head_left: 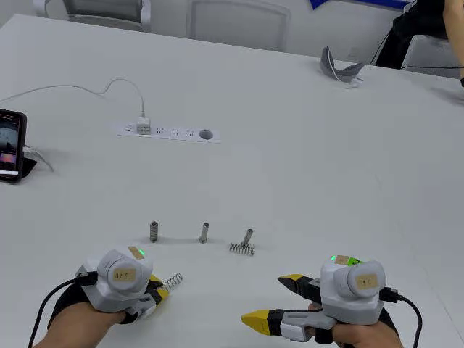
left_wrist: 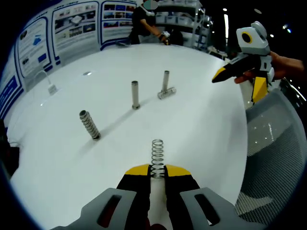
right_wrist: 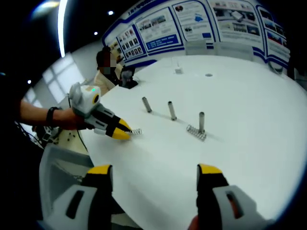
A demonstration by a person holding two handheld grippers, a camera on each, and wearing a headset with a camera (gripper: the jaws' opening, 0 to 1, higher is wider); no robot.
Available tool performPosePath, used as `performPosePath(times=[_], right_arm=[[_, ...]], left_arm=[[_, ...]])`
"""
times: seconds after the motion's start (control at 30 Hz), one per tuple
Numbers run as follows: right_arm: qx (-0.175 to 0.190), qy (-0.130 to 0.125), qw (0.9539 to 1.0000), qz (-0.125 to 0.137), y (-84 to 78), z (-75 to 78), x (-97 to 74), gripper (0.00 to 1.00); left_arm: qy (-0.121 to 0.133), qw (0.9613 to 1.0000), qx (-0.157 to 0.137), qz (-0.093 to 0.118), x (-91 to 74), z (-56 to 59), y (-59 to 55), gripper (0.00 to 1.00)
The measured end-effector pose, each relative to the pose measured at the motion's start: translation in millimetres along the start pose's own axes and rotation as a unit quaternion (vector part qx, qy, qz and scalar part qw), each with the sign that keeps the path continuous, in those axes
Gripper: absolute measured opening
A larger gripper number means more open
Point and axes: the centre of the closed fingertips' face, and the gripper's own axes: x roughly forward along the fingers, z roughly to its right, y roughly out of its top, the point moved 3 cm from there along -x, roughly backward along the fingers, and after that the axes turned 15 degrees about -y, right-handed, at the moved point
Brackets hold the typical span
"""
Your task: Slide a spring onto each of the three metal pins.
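Counter (head_left: 290, 145): right gripper (head_left: 267, 299) jaws apart, empty; left gripper (left_wrist: 157, 170) clamped on a held spring (left_wrist: 157, 152). Left pin (head_left: 154, 231) already carries a spring; middle pin (head_left: 204, 232) and right pin (head_left: 247, 237) are bare, with a loose spring (head_left: 242, 249) at the latter's base. Second spring appears in hand; next move needs its bore aligned over the middle pin's tip.
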Motion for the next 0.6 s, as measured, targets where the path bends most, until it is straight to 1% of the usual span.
performPosePath(times=[0.2, 0.4, 0.5, 0.6], right_arm=[[0.000, 0.007, 1.0000, 0.000, 1.8, -5.4, 4.3, 0.73], [-0.004, 0.016, 0.9999, 0.000, 3.5, -11.4, 6.1, 0.72], [-0.007, 0.021, 0.9998, -0.002, 3.1, -13.4, 6.6, 0.72], [-0.012, 0.026, 0.9996, -0.005, 1.8, -15.2, 6.7, 0.72]], left_arm=[[0.002, 1.0000, 0.002, 0.007, -10.5, 7.8, -1.0, 0.11], [0.007, 0.9999, 0.007, 0.009, -18.6, 12.0, -4.0, 0.11], [0.009, 0.9999, 0.005, 0.012, -22.7, 14.7, -4.6, 0.11], [0.009, 0.9998, 0.006, 0.016, -26.4, 17.1, -3.3, 0.11]])
